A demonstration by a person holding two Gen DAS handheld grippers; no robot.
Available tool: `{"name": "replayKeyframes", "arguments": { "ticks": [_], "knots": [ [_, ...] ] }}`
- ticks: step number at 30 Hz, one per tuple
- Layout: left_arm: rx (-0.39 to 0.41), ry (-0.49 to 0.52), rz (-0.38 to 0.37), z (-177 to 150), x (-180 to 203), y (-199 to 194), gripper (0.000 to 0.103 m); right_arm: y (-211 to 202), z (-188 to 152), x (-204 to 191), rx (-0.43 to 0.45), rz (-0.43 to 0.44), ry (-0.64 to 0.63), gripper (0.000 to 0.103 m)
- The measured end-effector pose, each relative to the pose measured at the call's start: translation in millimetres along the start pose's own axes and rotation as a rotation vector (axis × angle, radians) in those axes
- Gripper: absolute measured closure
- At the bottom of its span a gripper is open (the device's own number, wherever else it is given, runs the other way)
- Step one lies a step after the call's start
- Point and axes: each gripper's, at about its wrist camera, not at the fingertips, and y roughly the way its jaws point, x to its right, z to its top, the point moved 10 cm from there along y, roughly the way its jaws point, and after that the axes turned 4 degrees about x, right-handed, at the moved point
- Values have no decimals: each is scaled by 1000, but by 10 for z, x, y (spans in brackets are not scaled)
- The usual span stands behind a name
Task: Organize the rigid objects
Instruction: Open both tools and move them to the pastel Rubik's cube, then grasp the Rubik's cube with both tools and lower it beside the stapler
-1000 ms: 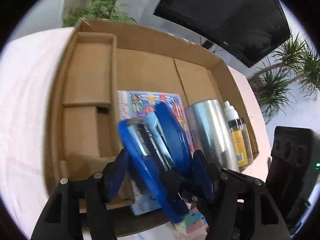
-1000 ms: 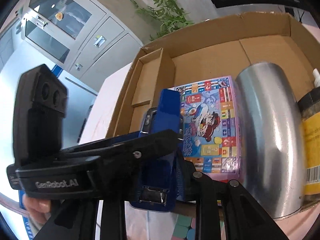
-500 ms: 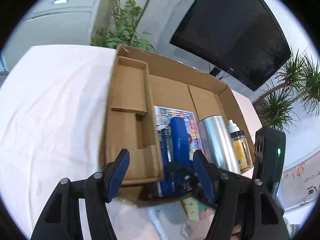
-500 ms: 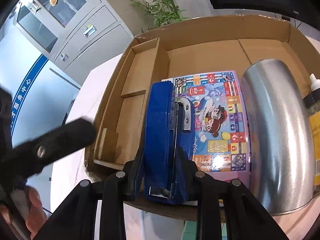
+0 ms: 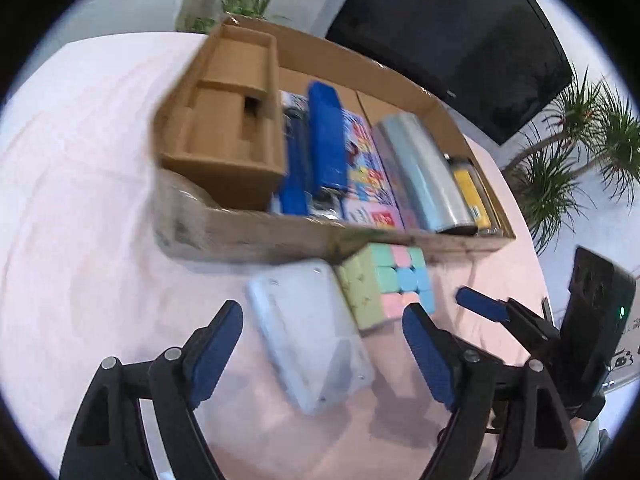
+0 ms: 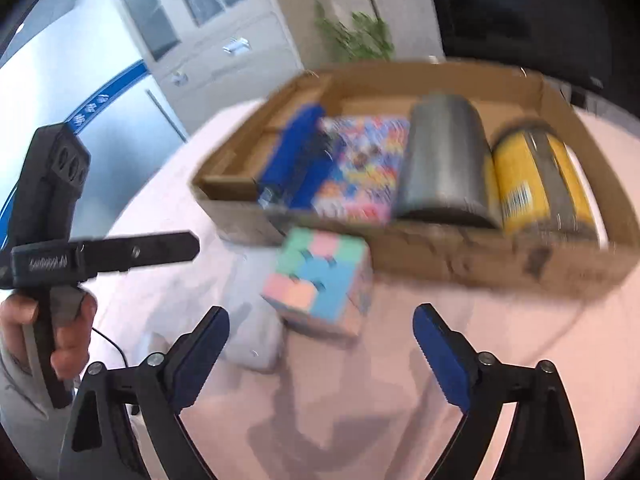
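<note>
- The left gripper (image 5: 322,344) stands with its blue-padded jaws spread and nothing pinched; they have just been opening wider. Between them on the table lies a flat, translucent plastic case (image 5: 310,336) with rounded corners, untouched by the pads.
- The right gripper (image 6: 320,350) also has its jaws wide apart and empty, having just been opening.
- A pastel puzzle cube (image 6: 318,282) of smooth square tiles sits on the pale pink tablecloth (image 5: 80,200), just beside the case and close against the near wall of the cardboard box (image 5: 256,232).
- Inside the shallow corrugated box, side by side: a glossy blue stapler (image 5: 326,140) lying along a folded cardboard insert (image 5: 232,120), a flat printed game box (image 6: 360,168), a brushed metal cylinder (image 6: 442,168), and a yellow-labelled bottle (image 6: 536,180).
</note>
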Motion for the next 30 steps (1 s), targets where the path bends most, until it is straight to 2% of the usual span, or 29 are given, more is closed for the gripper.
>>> {"name": "replayKeyframes", "arguments": {
  "ticks": [2, 5, 6, 7, 8, 9, 11, 13, 17, 22, 24, 27, 30],
  "knots": [
    [5, 2, -60, 23, 142, 87, 21, 114, 11, 21, -9, 33, 28, 19],
    [-28, 5, -100, 41, 288, 313, 25, 203, -6, -3, -11, 54, -22, 33],
    [-46, -3, -110, 32, 312, 383, 33, 212, -25, -19, -19, 68, -26, 38],
    [-68, -10, -129, 4, 348, 447, 46, 221, -54, -32, -26, 76, -34, 43],
    [-92, -11, -136, -21, 381, 505, 47, 228, -72, -44, -32, 81, -59, 54],
    [-93, -2, -112, -36, 382, 533, 46, 229, -80, -94, -31, 79, -90, 61],
    [-73, -7, -105, -40, 385, 505, 46, 208, -65, -115, -18, 73, -110, 64],
    [-51, -18, -95, -44, 393, 425, 51, 183, -71, -132, -13, 94, -93, 65],
    [15, 23, -50, -37, 540, 118, 52, -27, -49, -268, 35, 111, -133, 66],
    [127, 55, -50, 219, 827, -309, 53, -410, 157, -411, 112, 142, -150, 66],
    [167, 70, -52, 386, 911, -390, 53, -549, 345, -435, 156, 143, -168, 66],
    [197, 74, -71, 675, 947, -342, 53, -595, 619, -420, 194, 141, -192, 66],
    [185, 71, -61, 896, 864, -89, 53, -398, 918, -297, 208, 112, -225, 66]
  ]
}}
